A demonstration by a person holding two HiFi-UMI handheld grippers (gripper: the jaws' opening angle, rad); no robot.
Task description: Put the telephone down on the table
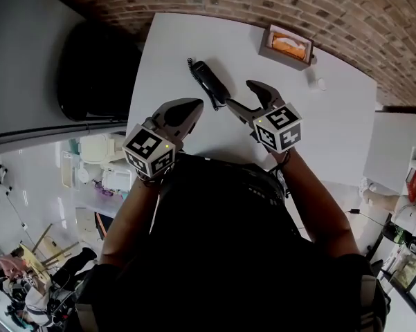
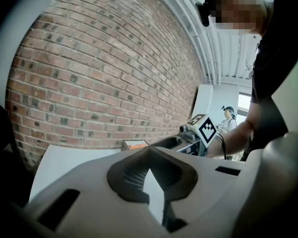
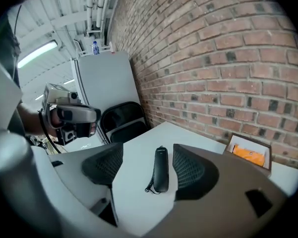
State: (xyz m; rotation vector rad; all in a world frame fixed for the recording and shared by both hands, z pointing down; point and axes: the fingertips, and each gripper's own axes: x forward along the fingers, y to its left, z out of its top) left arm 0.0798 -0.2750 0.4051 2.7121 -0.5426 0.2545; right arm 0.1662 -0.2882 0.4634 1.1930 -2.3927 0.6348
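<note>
Left gripper [image 1: 192,107] clenched, right gripper [image 1: 239,94] spread, empty; telephone [image 1: 209,81] lies flat on table [image 1: 332,109], lengthwise along right jaws.

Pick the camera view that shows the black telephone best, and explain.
The right gripper view: the telephone lies whole on the table, framed between the open jaws of the right tool. The head view shows it smaller, from above. The left gripper view does not clearly show it.

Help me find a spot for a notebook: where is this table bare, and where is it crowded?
The widest bare patch of the table is its right side, between the right gripper, the small white object and the edge. Another lies beyond the telephone, left of the box. Crowded: the near middle, with the left gripper near the telephone.
</note>
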